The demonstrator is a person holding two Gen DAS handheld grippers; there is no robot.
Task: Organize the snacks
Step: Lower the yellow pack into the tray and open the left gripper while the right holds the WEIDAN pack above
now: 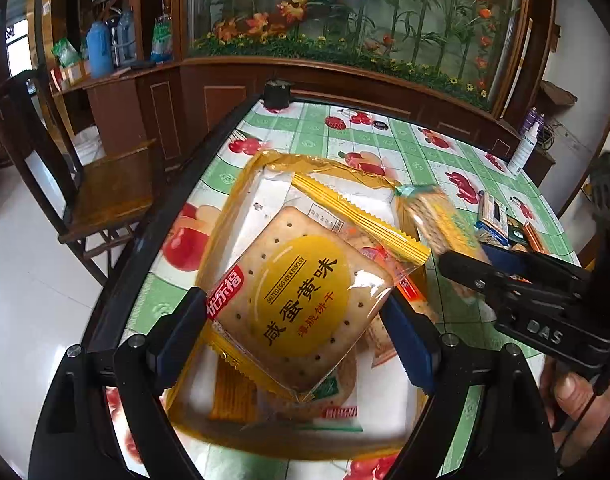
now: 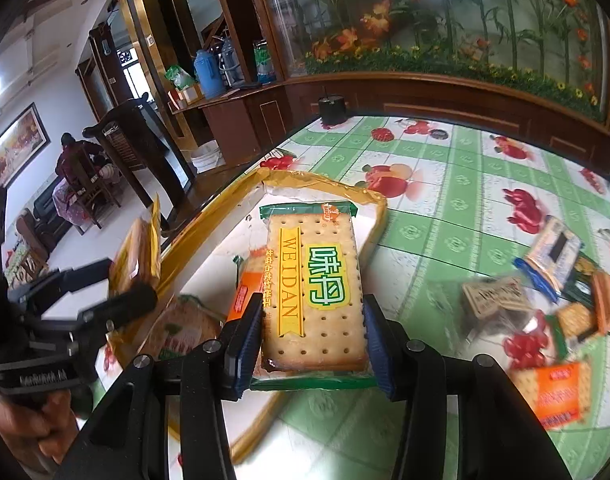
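Observation:
My left gripper (image 1: 295, 328) is shut on a yellow salted egg yolk biscuit pack (image 1: 301, 300) and holds it over the yellow-rimmed tray (image 1: 241, 184). My right gripper (image 2: 311, 340) is shut on a green WEIDAN biscuit pack (image 2: 315, 288) above the tray's right side (image 2: 379, 204). Several packs lie in the tray under both (image 1: 337, 404). The right gripper also shows in the left wrist view (image 1: 461, 272), the left one in the right wrist view (image 2: 133, 280). Loose snack packs (image 2: 561, 312) lie on the table to the right.
The table has a green fruit-pattern cloth (image 1: 385, 144). A black round object (image 1: 277, 94) stands at its far corner, a white spray bottle (image 1: 523, 148) at far right. A wooden chair (image 1: 105, 184) stands left of the table. A wooden cabinet runs behind.

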